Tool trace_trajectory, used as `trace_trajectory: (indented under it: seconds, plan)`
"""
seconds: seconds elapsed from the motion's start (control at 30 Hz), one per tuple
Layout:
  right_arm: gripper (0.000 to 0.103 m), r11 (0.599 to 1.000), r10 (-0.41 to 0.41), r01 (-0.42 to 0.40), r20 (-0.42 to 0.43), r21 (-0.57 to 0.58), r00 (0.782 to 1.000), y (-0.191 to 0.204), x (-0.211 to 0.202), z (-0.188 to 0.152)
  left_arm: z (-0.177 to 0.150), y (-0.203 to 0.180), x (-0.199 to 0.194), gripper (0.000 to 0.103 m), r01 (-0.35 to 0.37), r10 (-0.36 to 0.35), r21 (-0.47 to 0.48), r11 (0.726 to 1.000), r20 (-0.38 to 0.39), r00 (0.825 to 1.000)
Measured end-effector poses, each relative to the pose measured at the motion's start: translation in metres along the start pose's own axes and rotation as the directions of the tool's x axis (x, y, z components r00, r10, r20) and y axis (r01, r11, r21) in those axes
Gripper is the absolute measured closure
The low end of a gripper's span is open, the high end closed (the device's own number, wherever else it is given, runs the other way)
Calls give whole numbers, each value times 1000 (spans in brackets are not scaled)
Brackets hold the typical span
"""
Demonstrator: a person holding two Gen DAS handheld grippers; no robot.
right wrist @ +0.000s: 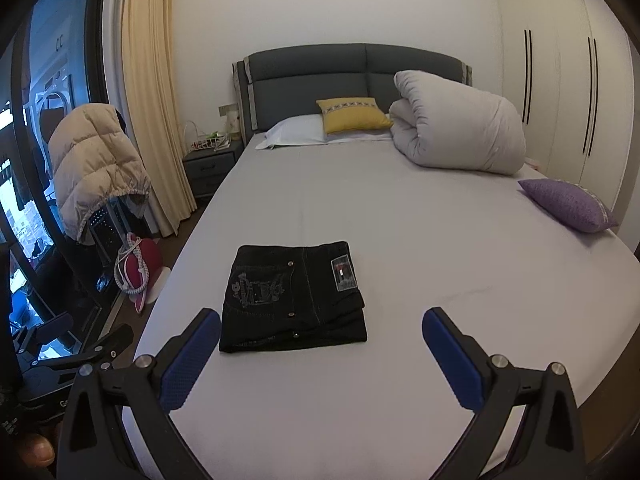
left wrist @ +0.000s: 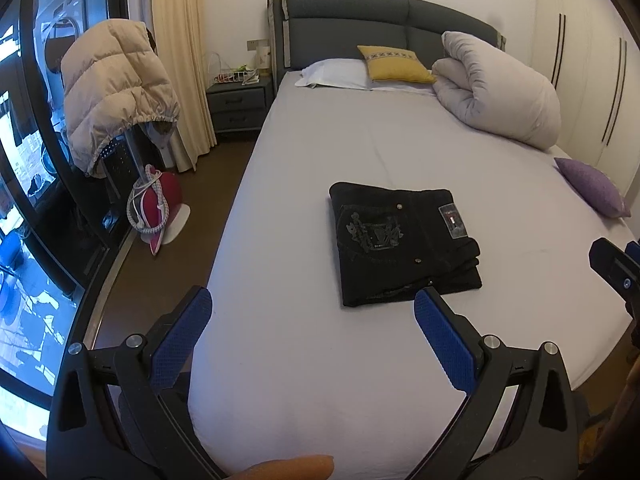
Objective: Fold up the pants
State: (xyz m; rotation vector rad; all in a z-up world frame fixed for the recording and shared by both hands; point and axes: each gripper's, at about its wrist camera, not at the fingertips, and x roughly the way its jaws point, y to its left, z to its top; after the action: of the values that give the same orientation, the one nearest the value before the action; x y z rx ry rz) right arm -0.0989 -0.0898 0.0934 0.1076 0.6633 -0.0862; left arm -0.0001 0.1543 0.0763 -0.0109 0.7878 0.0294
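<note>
Though folded, pants pocket motif illegible (rt claw cropped).

Black pants are showing a pale grey embroidered crest on the pocket and a grey patch with a small red-and-white mark at the waistband. Bed sheet is showing plain pale lilac-grey. Headboard is showing dark slate grey. One cushion is showing mustard yellow with a patterned band across the top; another cushion is showing speckled purple. Rolled duvet is showing off-white. Curtain is showing cream. Both the left gripper and the right gripper are showing black frames with textured blue pads.
</note>
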Motion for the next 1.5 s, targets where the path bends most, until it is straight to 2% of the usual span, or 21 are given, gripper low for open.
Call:
trace_trajectory:
  seconds: [0.37,1.5]
  plan:
    - [0,1000,6,-6,-31,4,999,-3,9,0,-5,-4,24,0,1,-1,-11,1000,-33,999]
    - [0,1000,10,-10,-54,3,998,-5,14,-6,-17,-6,24,0,12,-13,-17,1000,-59,998]
